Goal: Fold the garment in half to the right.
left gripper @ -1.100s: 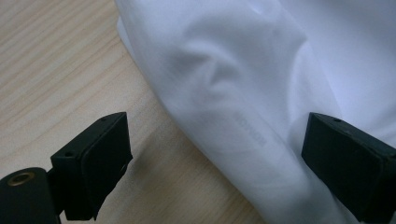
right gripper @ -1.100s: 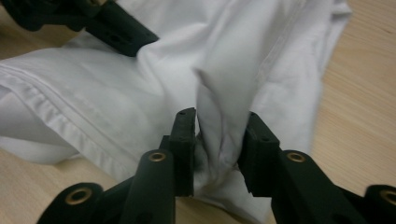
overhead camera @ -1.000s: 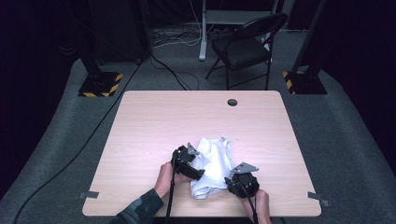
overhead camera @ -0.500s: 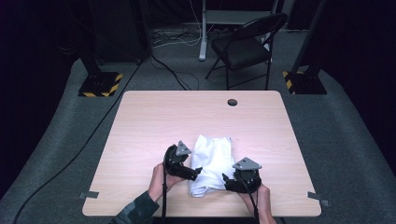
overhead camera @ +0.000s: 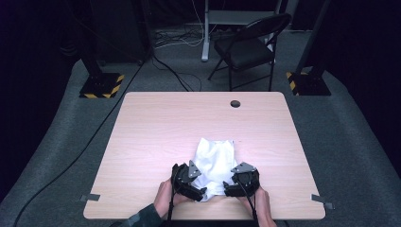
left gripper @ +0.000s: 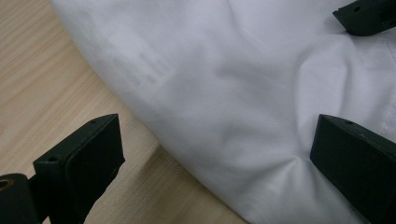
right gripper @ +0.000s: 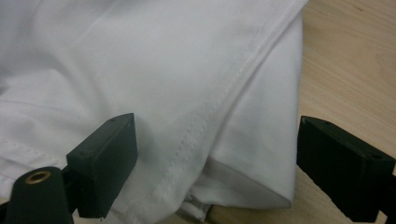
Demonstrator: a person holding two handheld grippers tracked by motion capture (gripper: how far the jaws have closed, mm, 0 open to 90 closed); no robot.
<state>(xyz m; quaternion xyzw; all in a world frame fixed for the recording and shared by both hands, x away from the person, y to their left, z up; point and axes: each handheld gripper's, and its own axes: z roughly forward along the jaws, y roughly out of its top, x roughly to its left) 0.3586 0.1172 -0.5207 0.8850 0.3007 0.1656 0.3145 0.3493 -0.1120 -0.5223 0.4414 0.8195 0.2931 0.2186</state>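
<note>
Your white cloth [overhead camera: 215, 161] lies folded on the worktop [overhead camera: 156, 127], near the middle of the near edge and well clear of both side edges. Its far end reaches toward the middle of the worktop; its near end sits between your two hands.

Your left gripper [overhead camera: 195, 189] is at the cloth's near left corner. In the left gripper view its jaws stand wide apart — one over bare wood, the other against the cloth's surface, where a small pucker shows — and they clamp nothing; the curved edge of the cloth [left gripper: 243, 93] runs between them.

Your right gripper [overhead camera: 231, 188] is at the near right corner. Its jaws have just been opening and now stand apart, with the folded, stitched corner of the cloth [right gripper: 205, 107] lying between them (not pinched — the pads sit clear on either side). One jaw is over the cloth, the other over the wood just beside the cloth's edge.

Both hands rest at the near edge.
</note>
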